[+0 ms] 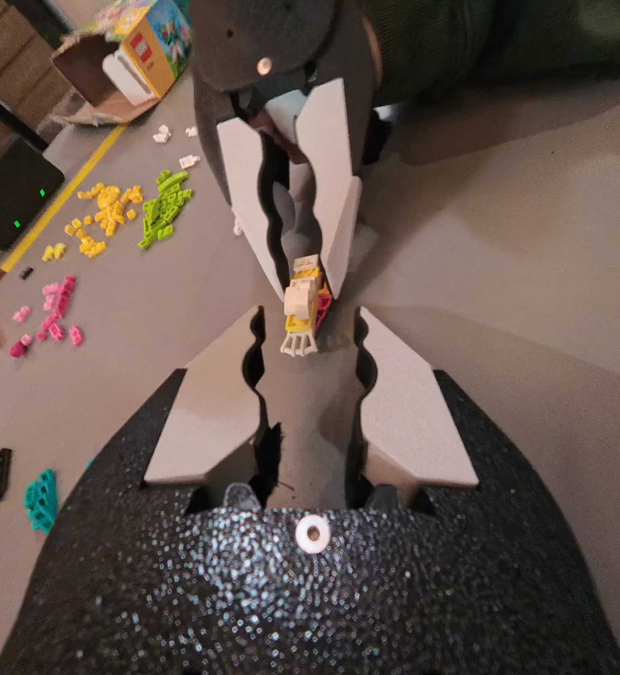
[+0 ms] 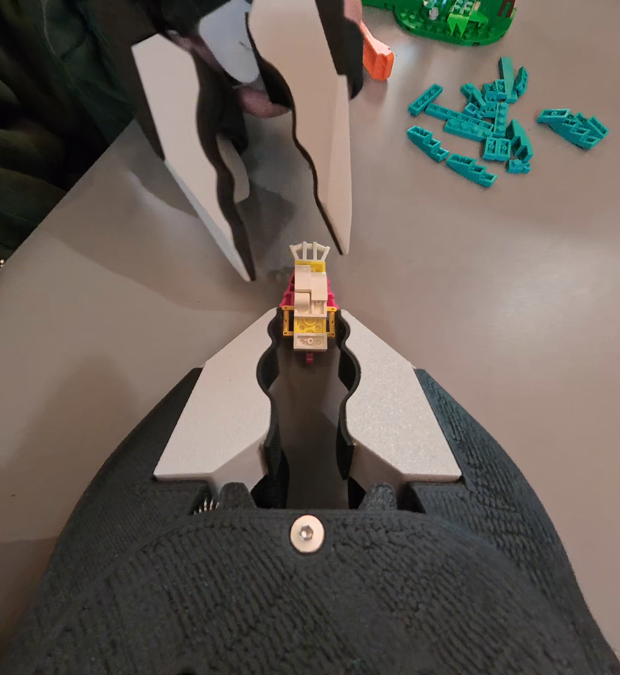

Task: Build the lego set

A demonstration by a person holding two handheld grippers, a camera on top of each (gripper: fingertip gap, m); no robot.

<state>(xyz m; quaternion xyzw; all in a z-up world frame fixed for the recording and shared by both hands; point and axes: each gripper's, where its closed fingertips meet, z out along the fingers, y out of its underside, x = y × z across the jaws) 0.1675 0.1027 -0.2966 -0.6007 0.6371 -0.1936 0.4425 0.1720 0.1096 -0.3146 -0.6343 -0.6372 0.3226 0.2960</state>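
A small yellow, white and magenta lego build (image 2: pixel 310 314) with a white claw piece at its far end is held just above the grey table (image 2: pixel 484 328). My right gripper (image 2: pixel 308 314) is shut on its yellow part. In the left wrist view the build (image 1: pixel 303 303) hangs from the right gripper (image 1: pixel 308 292), which comes in from above. My left gripper (image 1: pixel 310 314) is open and empty, with its fingertips on either side of the claw end and not touching it. It also shows in the right wrist view (image 2: pixel 297 264), open.
Sorted brick piles lie on the table: yellow (image 1: pixel 104 215), lime (image 1: pixel 164 208), pink (image 1: pixel 54 314), white (image 1: pixel 162 133) and teal (image 2: pixel 491 124). An orange tool (image 2: pixel 378 60), a green baseplate build (image 2: pixel 454 22) and the set's box (image 1: pixel 148 54) stand farther off. The table edge (image 2: pixel 64 204) runs at left. My left and right fingertips are right by each other.
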